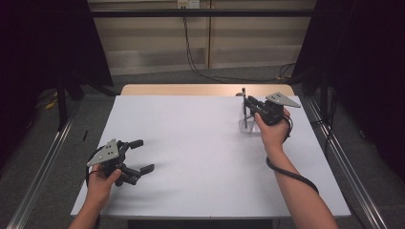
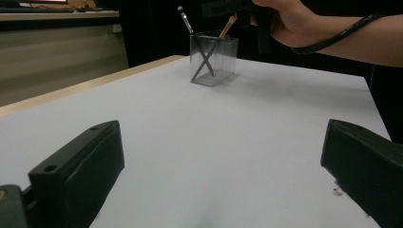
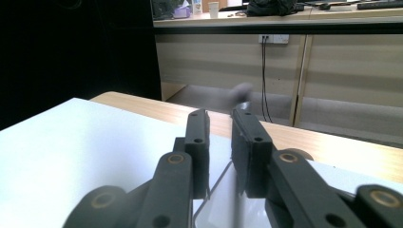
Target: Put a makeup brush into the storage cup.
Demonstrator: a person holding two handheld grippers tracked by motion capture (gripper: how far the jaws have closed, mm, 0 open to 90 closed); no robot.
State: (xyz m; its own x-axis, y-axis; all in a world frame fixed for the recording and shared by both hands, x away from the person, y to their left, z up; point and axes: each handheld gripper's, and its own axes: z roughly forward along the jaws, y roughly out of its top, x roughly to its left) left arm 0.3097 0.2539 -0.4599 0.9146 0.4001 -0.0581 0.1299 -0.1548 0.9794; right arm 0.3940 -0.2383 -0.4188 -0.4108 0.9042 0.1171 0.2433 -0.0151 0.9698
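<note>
A clear plastic holder (image 1: 246, 125) (image 2: 214, 64) stands at the far right of the white table (image 1: 200, 143). In it lean a black pen (image 2: 197, 47) with a rounded tip and an orange-handled brush (image 2: 228, 26), crossed. My right gripper (image 1: 248, 102) (image 3: 219, 116) hovers just over the holder, level with the pen tops. Its jaws stand a narrow gap apart with nothing pressed between them; a blurred tip (image 3: 241, 92) shows just beyond them. My left gripper (image 1: 144, 156) (image 2: 223, 137) rests wide open near the table's front left, with nothing in it.
A strip of bare wood (image 1: 191, 89) runs along the table's far edge. Metal rails (image 1: 43, 167) flank the table on the floor, and cables (image 1: 196, 67) trail by the back wall. Dark curtains (image 1: 363, 71) close in on both sides.
</note>
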